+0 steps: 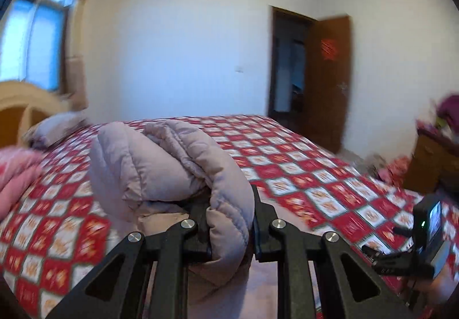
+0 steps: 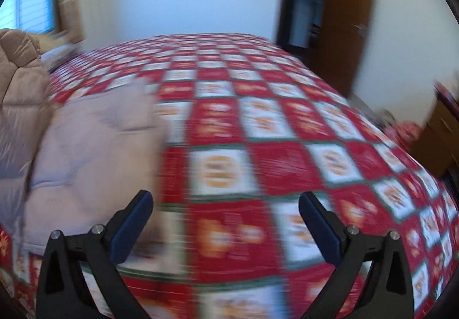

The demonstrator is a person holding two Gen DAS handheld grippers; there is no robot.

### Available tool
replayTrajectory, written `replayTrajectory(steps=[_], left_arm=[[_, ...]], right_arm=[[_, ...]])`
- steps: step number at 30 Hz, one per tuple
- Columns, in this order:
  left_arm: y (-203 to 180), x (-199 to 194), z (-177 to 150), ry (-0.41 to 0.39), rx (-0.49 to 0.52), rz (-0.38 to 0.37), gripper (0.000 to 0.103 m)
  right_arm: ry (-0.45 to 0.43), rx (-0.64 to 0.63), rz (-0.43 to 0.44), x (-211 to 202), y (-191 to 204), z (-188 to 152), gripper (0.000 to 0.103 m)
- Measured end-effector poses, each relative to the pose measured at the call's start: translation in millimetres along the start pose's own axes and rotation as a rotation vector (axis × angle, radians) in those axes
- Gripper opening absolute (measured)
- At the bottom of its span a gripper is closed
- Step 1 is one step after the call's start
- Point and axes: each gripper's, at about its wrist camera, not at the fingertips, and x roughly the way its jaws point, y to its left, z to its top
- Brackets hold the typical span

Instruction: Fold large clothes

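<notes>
One puffy jacket (image 1: 183,172) between left gripper (image 1: 229,221) jaws, one checkered bedspread (image 1: 301,172) beneath.

The jacket (image 1: 172,170) mid-frame is puffy quilted cloth, matt with a slight sheen, pinched in the left gripper (image 1: 231,221), which looks like matt black plastic with shiny metal pins. The bedspread (image 1: 301,175) is printed cloth, and the door (image 1: 330,75) at upper right is smooth brown wood.
</notes>
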Motion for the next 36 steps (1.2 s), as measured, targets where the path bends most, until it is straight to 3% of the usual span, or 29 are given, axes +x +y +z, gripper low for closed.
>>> replayTrajectory(steps=[8, 11, 14, 17, 20, 23, 25, 28, 31, 33, 35, 36], left_arm=[[-119, 74, -56, 0.172, 0.251, -0.127, 0.018], [-150, 86, -83, 0.215, 0.347, -0.124, 0.018], [-166, 88, -96, 0.205, 0.414, -0.086, 0.021], [-176, 81, -95, 0.218, 0.448, -0.075, 0.039], [-188, 57, -86, 0.157, 0.510, -0.054, 0.057], [-192, 21, -73, 0.070, 0.538, -0.079, 0.088], [-179, 6, -63, 0.032, 0.518, -0.059, 0.088], [-131, -2, -45, 0.024, 0.418, 0.015, 0.088], [-52, 13, -28, 0.042, 0.258, 0.185, 0.088], [9, 34, -19, 0.084, 0.113, 0.321, 0.088], [60, 59, -17, 0.130, -0.028, 0.406, 0.088], [78, 71, -18, 0.147, -0.082, 0.427, 0.088]], right_arm=[[0.056, 0.130, -0.088, 6, -78, -28, 0.103], [0.063, 0.152, -0.094, 12, -90, -34, 0.103], [0.077, 0.161, -0.091, 17, -95, -39, 0.103], [0.076, 0.171, -0.089, 21, -100, -42, 0.103], [0.082, 0.180, -0.089, 25, -104, -45, 0.103], [0.086, 0.192, -0.082, 27, -107, -45, 0.103], [0.083, 0.190, -0.088, 27, -107, -45, 0.103], [0.080, 0.191, -0.096, 24, -107, -43, 0.103], [0.058, 0.198, -0.072, 14, -104, -30, 0.103], [0.047, 0.182, -0.055, 11, -97, -16, 0.096], [0.045, 0.171, -0.026, 10, -84, 4, 0.081], [0.042, 0.165, -0.007, 10, -77, 13, 0.079]])
